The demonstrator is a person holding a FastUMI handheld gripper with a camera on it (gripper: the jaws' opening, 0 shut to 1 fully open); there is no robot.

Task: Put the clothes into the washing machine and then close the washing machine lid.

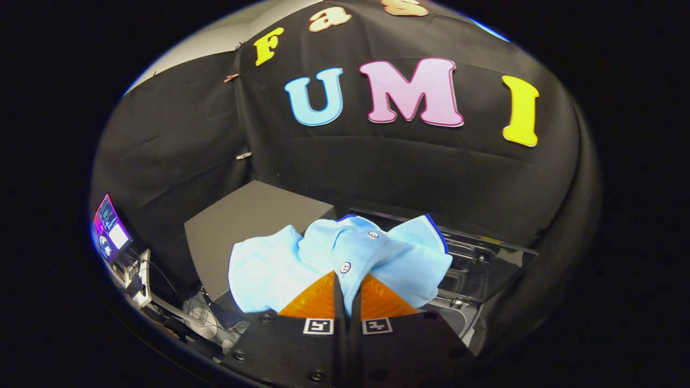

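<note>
The tool (345, 283), with its ribbed orange fingers (315, 302), is pinching a soft, rumpled light-blue shirt (302, 258) with white buttons, low center of frame, over the dark washing machine (480, 264).

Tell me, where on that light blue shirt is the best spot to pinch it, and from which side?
The gripper is shut on the light blue shirt at its buttoned front strip, near the collar, coming in from the near edge. That seems a good spot: the strip is folded and thicker, so the orange fingers get a firm bite while the rest drapes.
</note>
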